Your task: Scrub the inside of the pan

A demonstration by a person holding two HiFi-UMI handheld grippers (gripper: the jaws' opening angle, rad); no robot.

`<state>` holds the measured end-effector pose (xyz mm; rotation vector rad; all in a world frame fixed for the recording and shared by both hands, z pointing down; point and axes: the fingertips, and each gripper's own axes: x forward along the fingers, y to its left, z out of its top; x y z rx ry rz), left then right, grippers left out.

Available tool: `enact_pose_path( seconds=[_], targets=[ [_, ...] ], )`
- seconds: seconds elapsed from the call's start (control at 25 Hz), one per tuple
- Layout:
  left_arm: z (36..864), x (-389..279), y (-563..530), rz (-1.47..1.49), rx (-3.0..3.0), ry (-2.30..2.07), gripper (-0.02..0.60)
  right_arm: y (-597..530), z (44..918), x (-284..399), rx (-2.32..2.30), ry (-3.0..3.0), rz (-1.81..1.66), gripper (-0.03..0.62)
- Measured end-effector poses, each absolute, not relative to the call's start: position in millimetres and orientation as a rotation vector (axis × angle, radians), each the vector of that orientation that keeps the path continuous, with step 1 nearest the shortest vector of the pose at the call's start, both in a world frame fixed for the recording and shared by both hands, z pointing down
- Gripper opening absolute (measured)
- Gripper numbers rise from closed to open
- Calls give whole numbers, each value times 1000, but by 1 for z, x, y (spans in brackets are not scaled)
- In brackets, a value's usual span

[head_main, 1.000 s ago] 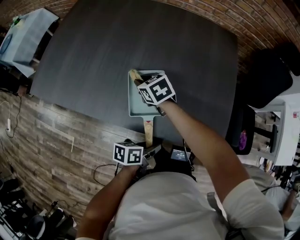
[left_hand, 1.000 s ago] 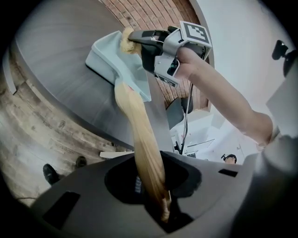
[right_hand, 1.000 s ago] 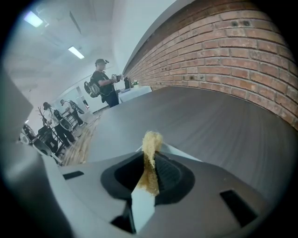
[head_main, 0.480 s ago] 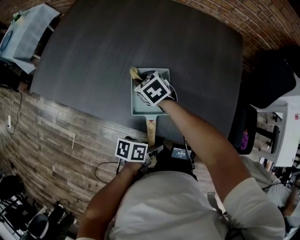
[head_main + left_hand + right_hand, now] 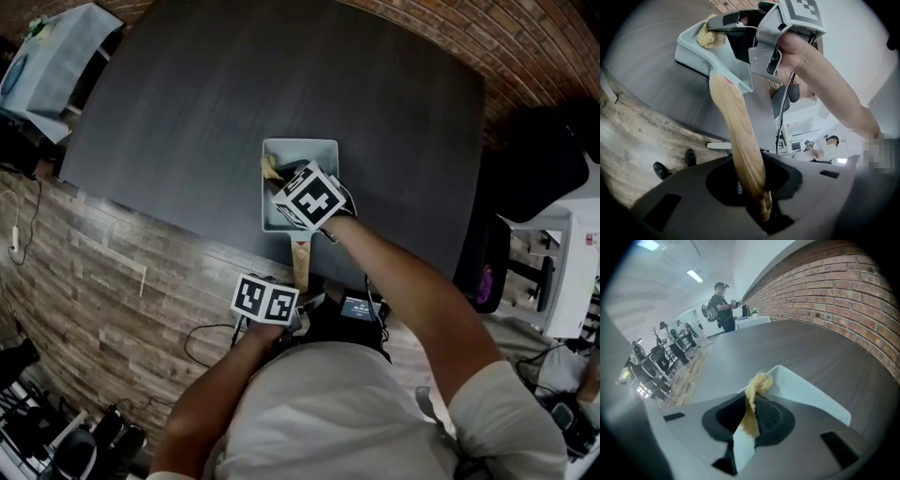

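since before: scrubber (image 5: 271,167) slides from pan's (image 5: 323,150) top-left rim inward | right gripper (image 5: 281,172) pinches it, arm outstretched | left gripper's (image 5: 302,300) jaws opening round handle (image 5: 299,258), forearm tucked low

The right gripper (image 5: 749,423) has its jaws closed on a tan fibrous scrubber (image 5: 757,385), whose frayed tuft sticks out at the rim of the pale grey pan (image 5: 813,397). The dark worktop (image 5: 811,343) runs beside a brick wall (image 5: 834,287). A person (image 5: 723,303) stands beyond its far end.
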<state>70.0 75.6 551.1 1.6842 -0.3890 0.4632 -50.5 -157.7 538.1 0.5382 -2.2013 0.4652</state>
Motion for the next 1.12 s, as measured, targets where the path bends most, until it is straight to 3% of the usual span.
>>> enact_pose_path(
  seconds=[1.12],
  targets=[
    [552, 67, 74, 440, 1667, -411, 83, -73, 544, -41, -125, -2055, 215, 58]
  ],
)
